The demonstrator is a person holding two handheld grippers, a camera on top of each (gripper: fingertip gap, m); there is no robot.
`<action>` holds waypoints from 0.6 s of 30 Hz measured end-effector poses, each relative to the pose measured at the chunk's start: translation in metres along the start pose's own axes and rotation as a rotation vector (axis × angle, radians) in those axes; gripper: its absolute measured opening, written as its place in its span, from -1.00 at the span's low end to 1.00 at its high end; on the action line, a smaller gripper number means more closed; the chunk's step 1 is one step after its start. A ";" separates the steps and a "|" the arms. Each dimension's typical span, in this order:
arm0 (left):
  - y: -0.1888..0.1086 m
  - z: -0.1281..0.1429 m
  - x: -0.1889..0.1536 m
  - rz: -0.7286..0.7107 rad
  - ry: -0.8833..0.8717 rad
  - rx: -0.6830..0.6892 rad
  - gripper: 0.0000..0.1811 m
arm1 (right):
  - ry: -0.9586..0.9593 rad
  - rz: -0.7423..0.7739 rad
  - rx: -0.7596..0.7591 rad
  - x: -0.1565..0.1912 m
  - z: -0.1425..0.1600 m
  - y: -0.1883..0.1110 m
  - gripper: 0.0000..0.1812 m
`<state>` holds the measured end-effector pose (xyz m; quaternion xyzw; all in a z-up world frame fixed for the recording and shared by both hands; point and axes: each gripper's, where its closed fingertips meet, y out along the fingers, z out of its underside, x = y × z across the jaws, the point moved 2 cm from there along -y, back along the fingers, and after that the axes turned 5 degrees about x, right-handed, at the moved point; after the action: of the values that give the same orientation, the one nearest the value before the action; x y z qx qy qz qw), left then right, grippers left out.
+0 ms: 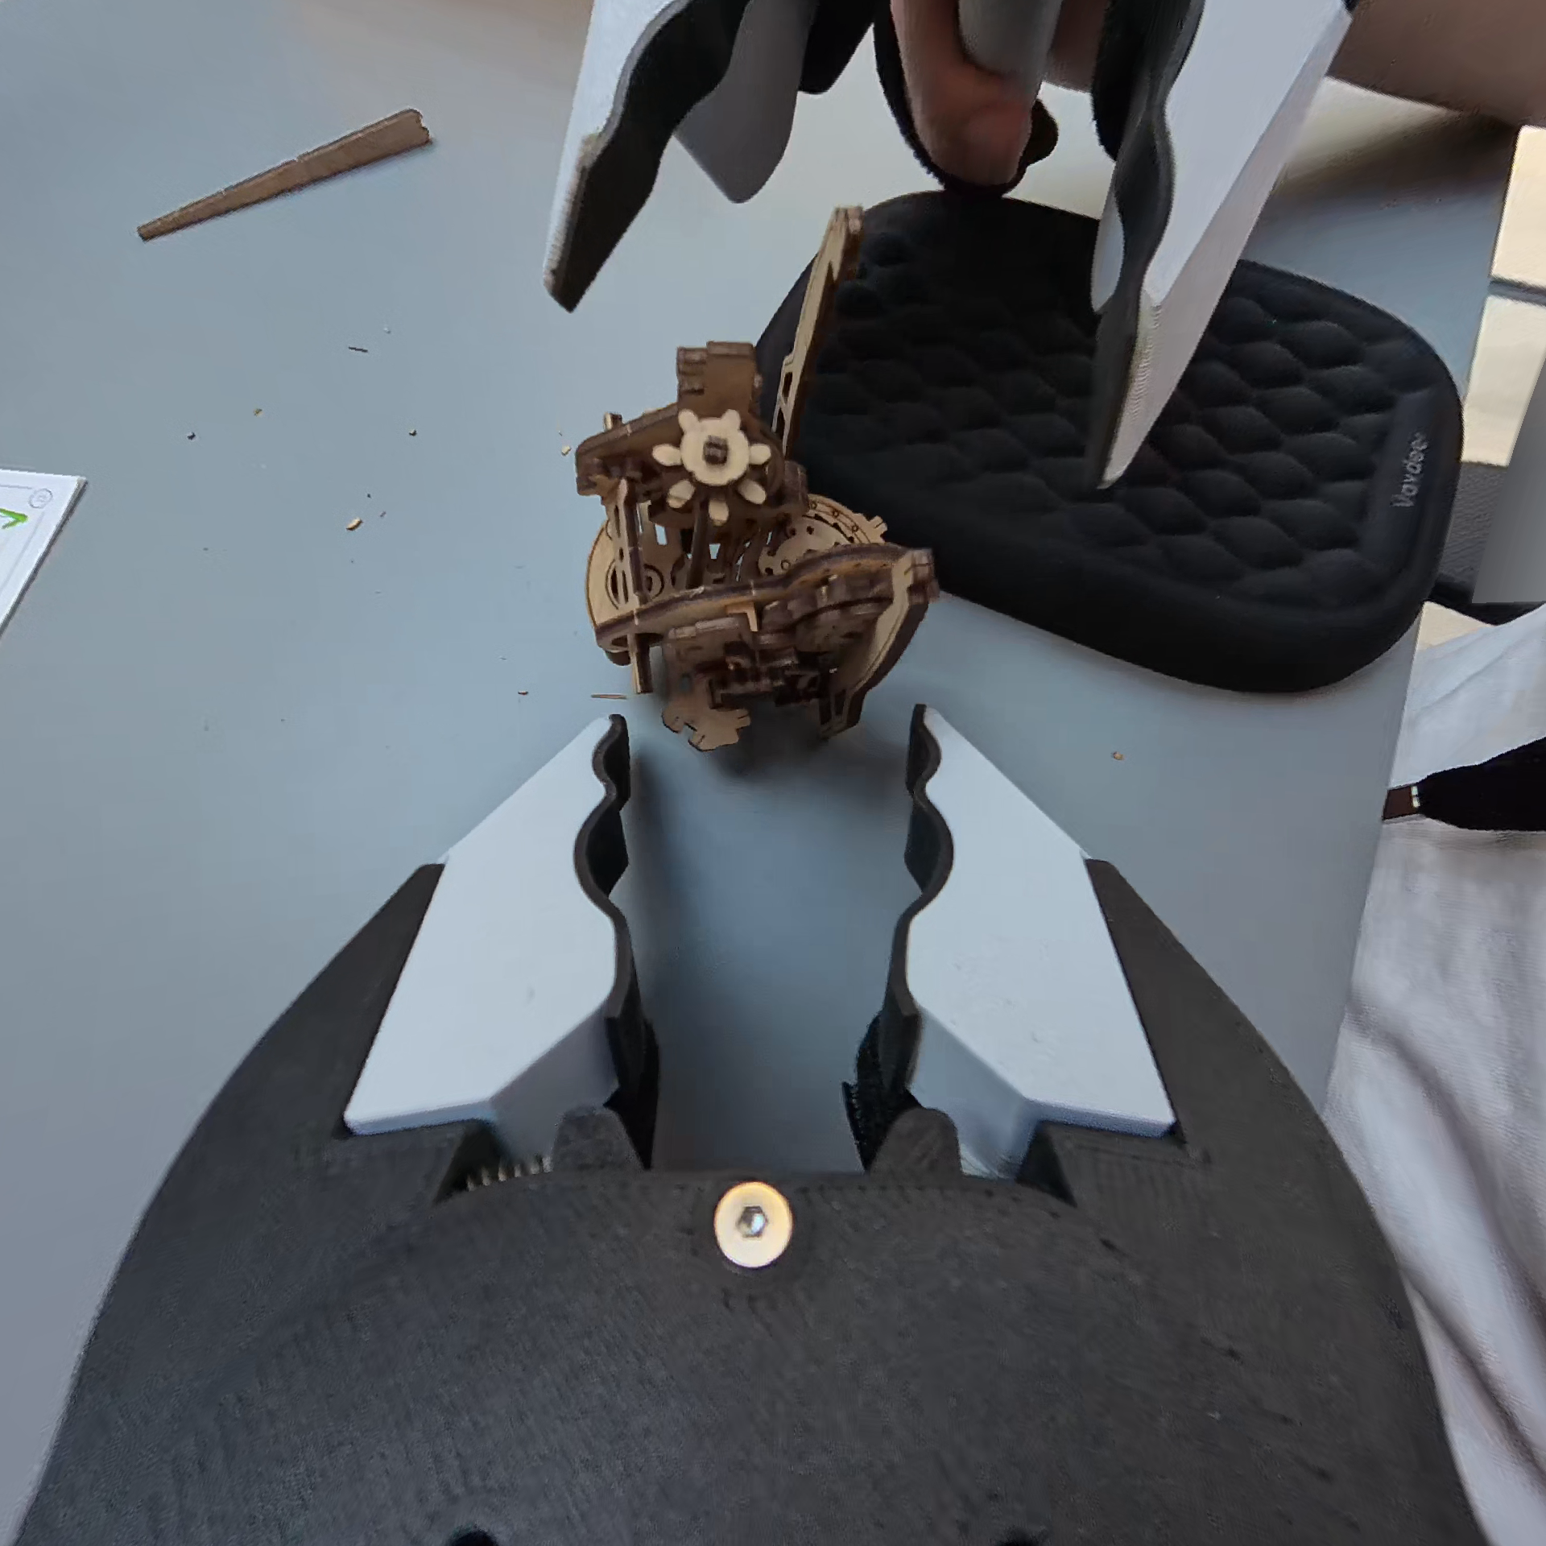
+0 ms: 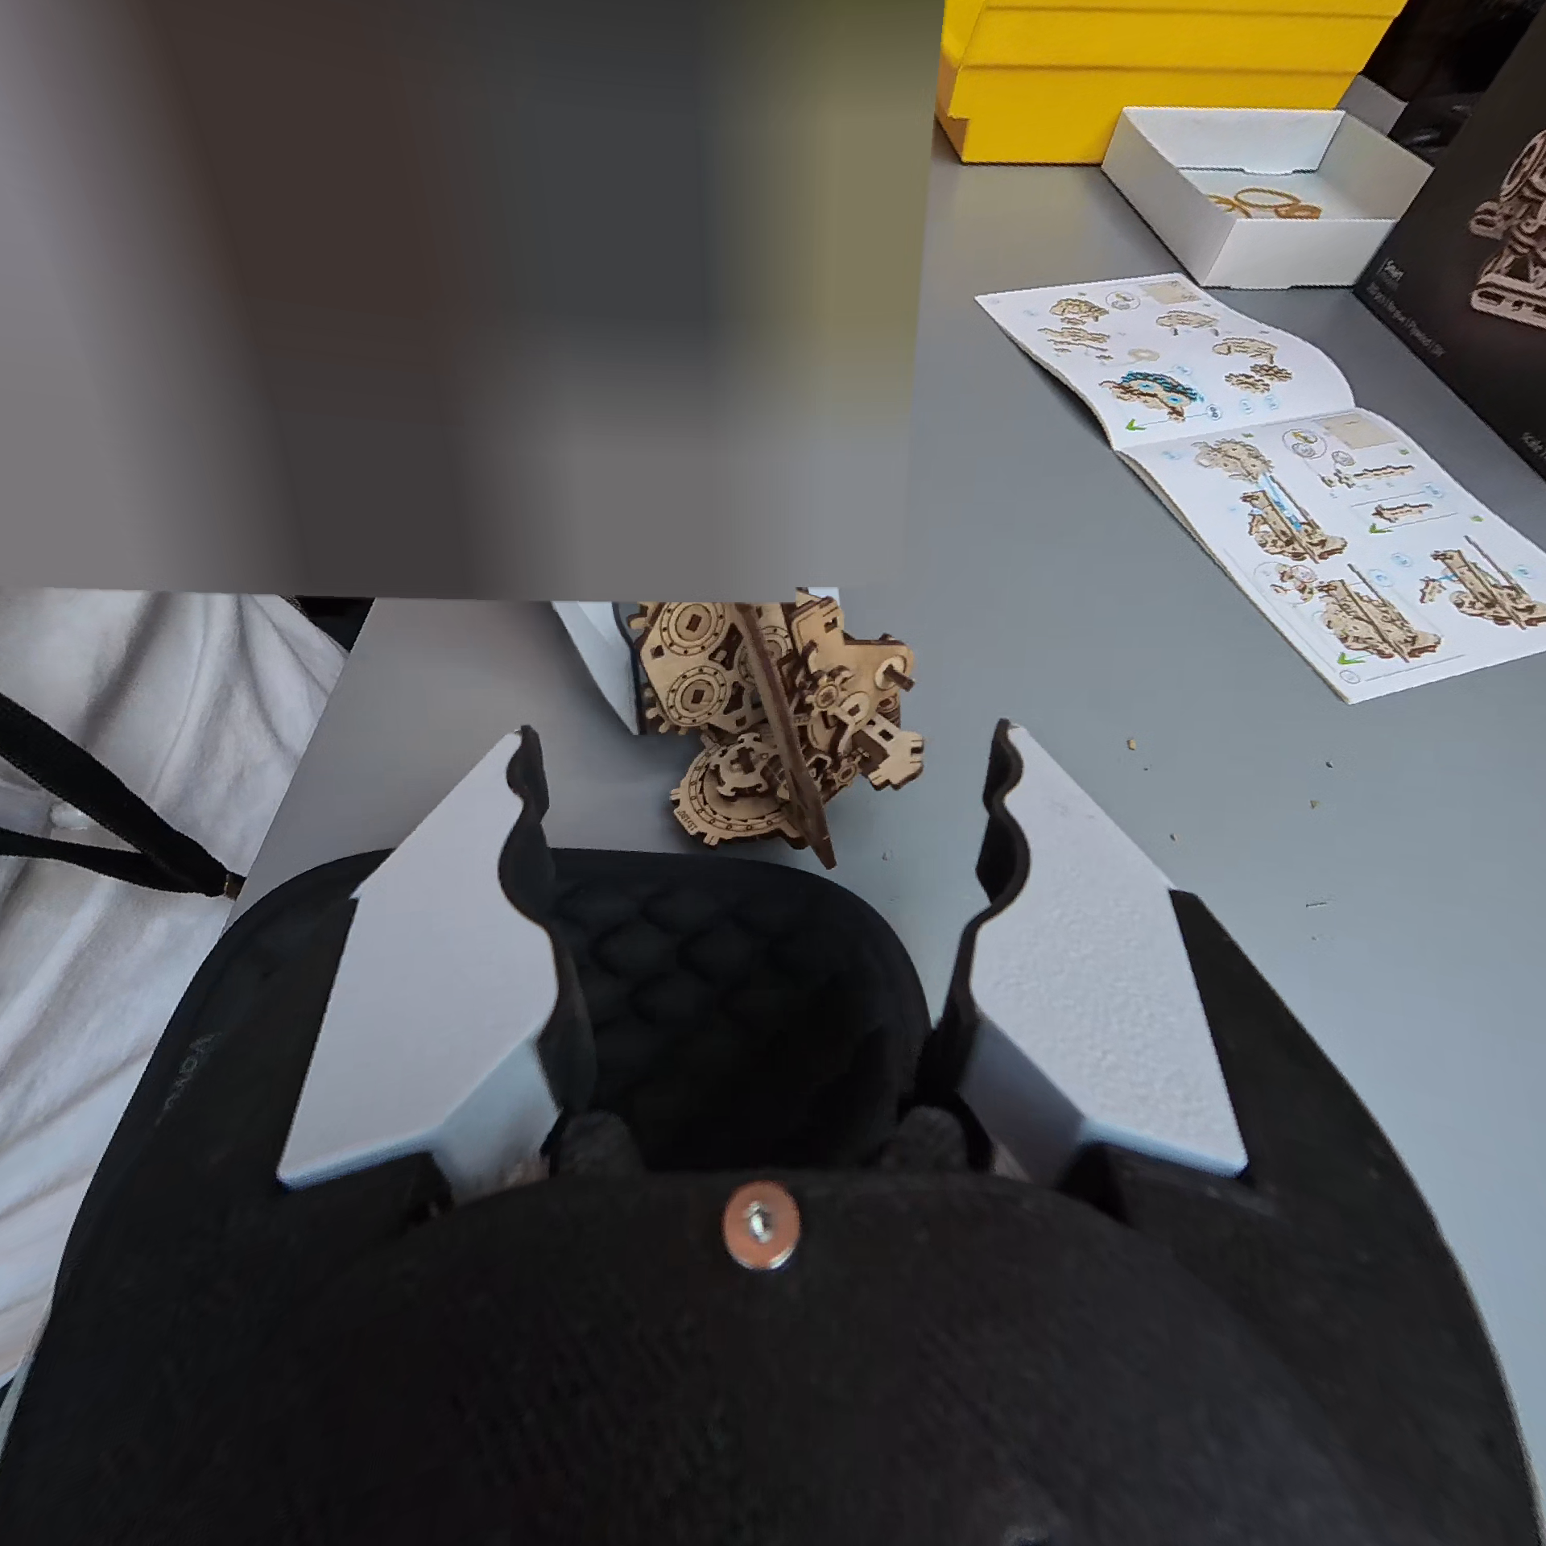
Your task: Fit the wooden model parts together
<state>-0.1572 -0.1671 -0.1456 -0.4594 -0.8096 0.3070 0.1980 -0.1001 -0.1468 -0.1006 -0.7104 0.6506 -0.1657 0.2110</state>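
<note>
A part-built wooden model [image 1: 736, 569] with gears and a pale cog wheel rests tilted on the grey table, leaning at the edge of a black quilted pad [image 1: 1129, 468]. My left gripper [image 1: 765, 728] is open and empty, its tips just short of the model. My right gripper [image 1: 836, 385] hangs open above the model and pad in the left wrist view. In the right wrist view the right gripper [image 2: 761, 736] is open and empty over the pad [image 2: 736, 962], with the model [image 2: 778, 728] just beyond its tips.
A thin wooden strip [image 1: 284, 176] lies at the far left. An open instruction booklet [image 2: 1272, 477], a white tray [image 2: 1255, 192], a yellow box [image 2: 1129, 75] and a dark model box [image 2: 1489, 251] sit to the right. Wood crumbs dot the table. A person in white sits close. About 7 cm separates my left fingertips from my right.
</note>
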 end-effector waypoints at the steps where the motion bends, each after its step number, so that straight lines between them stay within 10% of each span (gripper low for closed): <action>1: -0.002 -0.001 -0.002 0.008 -0.025 -0.017 -0.24 | 0.000 -0.008 -0.003 -0.002 -0.002 0.000 0.17; 18: -0.010 -0.019 -0.005 -0.067 -0.242 -0.159 -0.12 | 0.029 -0.124 0.149 -0.004 0.014 0.016 0.22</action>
<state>-0.1493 -0.1698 -0.1250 -0.4062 -0.8642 0.2881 0.0722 -0.1068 -0.1426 -0.1210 -0.7292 0.5942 -0.2367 0.2432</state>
